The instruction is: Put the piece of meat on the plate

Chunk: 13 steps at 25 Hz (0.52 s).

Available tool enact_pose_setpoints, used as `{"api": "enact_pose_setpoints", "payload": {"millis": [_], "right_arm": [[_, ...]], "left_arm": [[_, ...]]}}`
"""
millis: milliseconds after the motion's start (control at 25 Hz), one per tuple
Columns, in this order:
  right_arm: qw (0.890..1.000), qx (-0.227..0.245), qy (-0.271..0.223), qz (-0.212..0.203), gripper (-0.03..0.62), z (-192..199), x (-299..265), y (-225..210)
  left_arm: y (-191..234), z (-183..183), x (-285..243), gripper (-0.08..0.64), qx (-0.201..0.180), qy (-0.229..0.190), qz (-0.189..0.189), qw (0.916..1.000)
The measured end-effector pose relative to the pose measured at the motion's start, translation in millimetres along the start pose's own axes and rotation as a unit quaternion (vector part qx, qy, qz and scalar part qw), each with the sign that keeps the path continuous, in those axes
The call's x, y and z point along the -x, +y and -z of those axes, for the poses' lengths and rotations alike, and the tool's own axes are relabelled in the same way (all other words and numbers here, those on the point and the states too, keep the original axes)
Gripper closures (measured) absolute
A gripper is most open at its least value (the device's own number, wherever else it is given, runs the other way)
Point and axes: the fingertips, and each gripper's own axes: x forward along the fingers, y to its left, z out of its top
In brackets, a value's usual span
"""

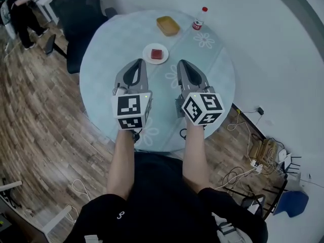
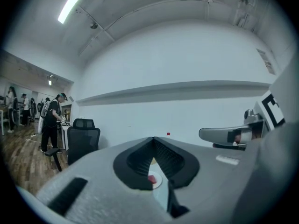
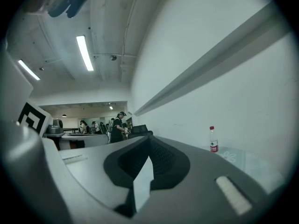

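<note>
A red piece of meat lies on a small white plate at the middle of the round pale table. My left gripper hangs just short of the plate on its left, shut and empty. Level with it on the right is my right gripper, also shut with nothing in it. In the left gripper view the closed jaws frame the meat and plate below them. The right gripper view shows its jaws pressed together and pointing level.
A yellow dish and a red-capped bottle stand at the table's far side. A black office chair is at the far left edge, with a person beyond it. Cables and a power strip lie on the floor at right.
</note>
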Motion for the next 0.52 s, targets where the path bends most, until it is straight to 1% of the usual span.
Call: {"api": "enact_pose_setpoints", "payload": {"millis": [120,320,520], "right_arm": [[1.000,0.001,-0.004,-0.008,0.589,-6,-1,4],[1.000,-0.001,0.005,-0.002,0.589,1,1,-4],[1.000,0.003,0.014,0.000,0.588,6,1,-11]], "left_arm": [[-3,-2,0,0.566,0.003,-0.003,0.004,1.0000],[-13,-1,-6,0.566,0.003,-0.002,0.016,0.9999],[-17,6,-12,0.568,0.010,0.001,0.019,0.9998]]}}
